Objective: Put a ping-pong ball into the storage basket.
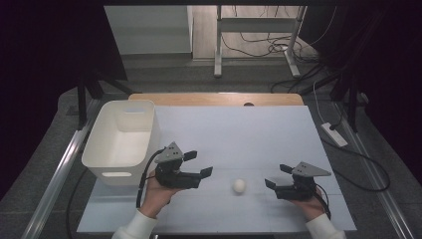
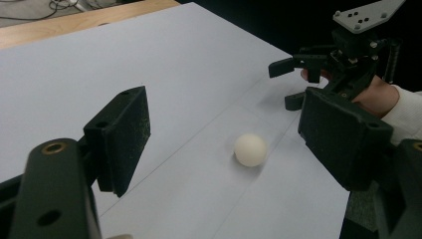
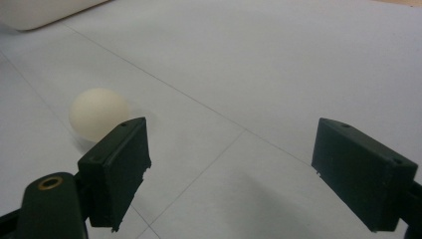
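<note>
left gripper point(image 1: 201, 163): jaws apart, empty | right gripper point(image 1: 277, 176): jaws apart, empty | ball point(image 1: 239, 185): lower centre of high view, on desk point(image 1: 239, 134), between them

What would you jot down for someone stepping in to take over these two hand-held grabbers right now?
Left gripper: open, holding nothing, aimed at the white ball.
Right gripper: open, holding nothing, facing the ball from its other side.
Ball: lies loose on the white table sheet between the two grippers, touching neither.
White bin: stands at the sheet's left edge; nothing can be seen in it.
Done: nothing picked up so far.
Left: probably close a gripper on the ball, lift it and drop it in the bin.
</note>
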